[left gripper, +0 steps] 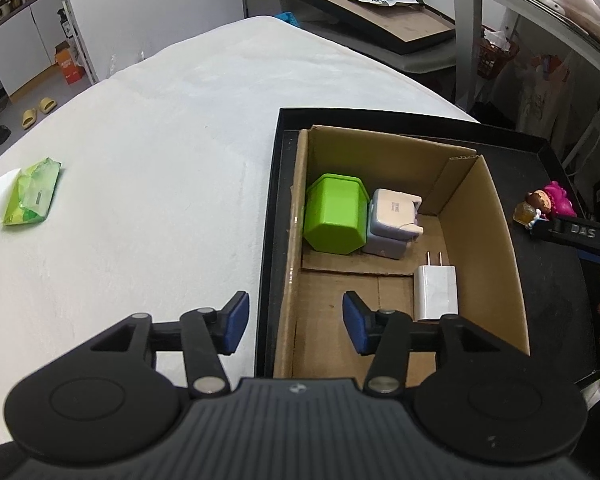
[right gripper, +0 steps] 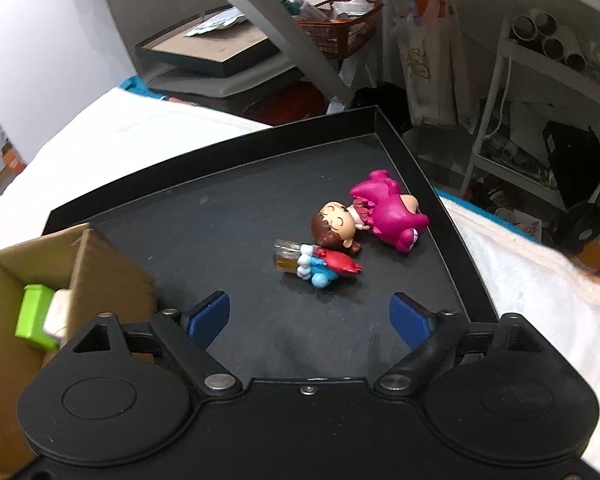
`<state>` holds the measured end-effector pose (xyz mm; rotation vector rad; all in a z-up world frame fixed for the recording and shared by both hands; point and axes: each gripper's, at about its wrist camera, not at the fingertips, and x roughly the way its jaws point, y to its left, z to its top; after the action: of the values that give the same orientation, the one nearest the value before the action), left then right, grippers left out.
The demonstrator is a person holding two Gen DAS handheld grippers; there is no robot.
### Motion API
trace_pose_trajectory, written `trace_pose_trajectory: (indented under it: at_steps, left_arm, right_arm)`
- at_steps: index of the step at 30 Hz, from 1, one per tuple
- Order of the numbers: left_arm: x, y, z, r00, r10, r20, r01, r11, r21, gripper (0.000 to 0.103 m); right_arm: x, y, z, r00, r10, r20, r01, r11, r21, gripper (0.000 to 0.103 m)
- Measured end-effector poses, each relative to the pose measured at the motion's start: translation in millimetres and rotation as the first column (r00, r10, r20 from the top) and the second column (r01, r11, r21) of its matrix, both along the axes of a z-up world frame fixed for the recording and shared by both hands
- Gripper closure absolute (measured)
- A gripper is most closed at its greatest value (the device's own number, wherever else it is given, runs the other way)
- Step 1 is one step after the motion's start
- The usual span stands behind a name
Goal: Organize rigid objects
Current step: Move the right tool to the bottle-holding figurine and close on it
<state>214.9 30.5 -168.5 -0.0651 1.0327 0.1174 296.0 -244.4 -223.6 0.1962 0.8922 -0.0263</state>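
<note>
So, quick rundown of where things sit:

Left gripper (left gripper: 296, 328): spread wide, nothing between the pads, hanging over the near left edge of the cardboard box (left gripper: 496, 232), one finger over the bench, the other over the box.

Right gripper (right gripper: 310, 318): also spread, empty, hovering over the bare floor of the black tray (right gripper: 188, 216) and pointed at the toys.

Cardboard box: sits in the left part of the black tray. Already holds a green hexagonal container (left gripper: 334, 214) on its side, a pale grey adapter block (left gripper: 392, 222) touching it, and a white USB wall charger (left gripper: 436, 292) lying flat with its prongs pointing away, a bit apart from the other two.

Toys: cartoon figurine with brown hair (right gripper: 326, 246) and a magenta plush-style figure (right gripper: 388, 210), lying right next to each other on the tray outside the box, toward the right corner. Looks like they touch, can't swear to it.

Bench: white cloth cover (left gripper: 160, 160), with a green wet-wipe pack (left gripper: 30, 192) way off on the left, well apart from the tray.

Progress: I'd guess past halfway. Three hard items boxed, two toys left loose.

Next up: probably the right gripper grabbing the near figurine. It's small and lumpy, so it could twist in the pinch.
</note>
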Motion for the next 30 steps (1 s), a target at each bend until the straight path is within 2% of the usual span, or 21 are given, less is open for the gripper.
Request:
trace_pose_trajectory:
  at_steps: [4,12,21,23,24,26,30]
  left_arm:
    - [2,-6,-1,1.000,-0.013,-0.007,0.013,1.000,0.025,0.053]
    - [16,-19,-8,0.999,-0.015,-0.032,0.018,0.997,0.076,0.053]
    - [25,-35,-14,0.997,-0.046,-0.056,0.052,0.991,0.121,0.049]
    - [26,-36,-15,0.997,-0.047,-0.059,0.055,0.990,0.127,0.047]
    - [26,-36,-15,0.997,-0.048,-0.060,0.055,0.990,0.131,0.047]
    - [27,-37,-16,0.997,-0.046,-0.063,0.055,0.989,0.134,0.047]
    - [29,-38,-16,0.997,-0.039,-0.064,0.047,0.990,0.136,0.047]
  right_arm:
    - [5,-3,-13,0.999,-0.037,-0.019,0.038,0.999,0.032,0.016]
    - [20,5,-29,0.999,-0.035,-0.009,0.035,0.999,-0.001,0.015]
    - [33,6,-34,0.996,-0.075,0.054,0.078,0.995,-0.058,0.015]
    - [33,10,-34,0.996,-0.064,0.060,0.070,0.993,-0.098,0.022]
    - [32,10,-34,0.996,-0.060,0.065,0.068,0.991,-0.117,0.032]
    - [32,10,-33,0.996,-0.048,0.075,0.058,0.989,-0.133,0.042]
    - [31,8,-32,0.997,-0.046,0.065,0.055,0.988,-0.142,0.043]
